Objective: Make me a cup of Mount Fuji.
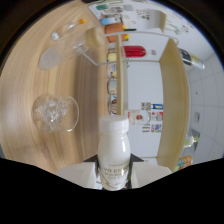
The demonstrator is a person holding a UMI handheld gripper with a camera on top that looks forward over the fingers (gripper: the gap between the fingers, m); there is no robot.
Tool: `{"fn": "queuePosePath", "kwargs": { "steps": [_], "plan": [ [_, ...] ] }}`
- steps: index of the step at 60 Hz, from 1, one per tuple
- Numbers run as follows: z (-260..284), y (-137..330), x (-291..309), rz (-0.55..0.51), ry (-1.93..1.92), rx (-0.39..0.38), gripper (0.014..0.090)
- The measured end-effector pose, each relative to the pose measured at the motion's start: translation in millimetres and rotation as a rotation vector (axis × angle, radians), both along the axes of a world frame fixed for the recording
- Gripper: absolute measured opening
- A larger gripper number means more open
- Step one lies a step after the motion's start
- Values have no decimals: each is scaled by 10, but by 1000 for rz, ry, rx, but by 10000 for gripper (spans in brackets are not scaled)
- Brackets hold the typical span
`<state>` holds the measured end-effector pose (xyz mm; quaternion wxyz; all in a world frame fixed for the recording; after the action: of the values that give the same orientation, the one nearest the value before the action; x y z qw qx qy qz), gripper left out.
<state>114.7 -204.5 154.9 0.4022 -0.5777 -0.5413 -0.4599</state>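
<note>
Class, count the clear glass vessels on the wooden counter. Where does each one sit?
2. A glass bowl of ice sits beside the white bottle held in the gripper; an empty clear glass lies farther along the counter. Others may be hidden.

The lower part of the white bottle (114, 152) is covered by the tongs (114, 181), and their tips are lost in the black area below. The print on the bottle's label cannot be read. The small items on the shelf (113, 80) beyond are too blurred to be identified. What lies inside the glass bowl (54, 112) on the desk (50, 65) cannot be told.
</note>
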Motion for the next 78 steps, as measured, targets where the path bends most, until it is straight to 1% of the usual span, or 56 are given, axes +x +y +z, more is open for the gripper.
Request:
{"fn": "queuePosePath", "kwargs": {
  "steps": [2,8,15,20,26,31,33,49,51,53,60,65,69,70,74,78],
  "plan": [
    [57,-35,-57,-1,123,1,484],
    [336,-121,-176,-8,499,44,488],
    [528,-168,-138,-69,931,84,490],
    [423,-144,-5,-150,1162,85,488],
    [13,-91,146,-259,1361,31,487],
    [-357,-38,222,-321,1451,-19,487],
    [-456,-31,248,-332,1467,-25,487],
    [-930,-31,309,-361,1515,-110,493],
    [-908,-40,309,-347,1522,-102,491],
    [-927,-70,306,-349,1522,-108,493],
    [-919,-141,337,-352,1536,-89,500],
    [-935,-193,346,-372,1543,-75,507],
    [-965,-230,349,-402,1535,-82,513],
    [-973,-242,349,-414,1532,-88,531],
    [-967,-310,339,-457,1528,-111,653],
    [-861,-398,351,-492,1515,-96,812]
  ]
}}
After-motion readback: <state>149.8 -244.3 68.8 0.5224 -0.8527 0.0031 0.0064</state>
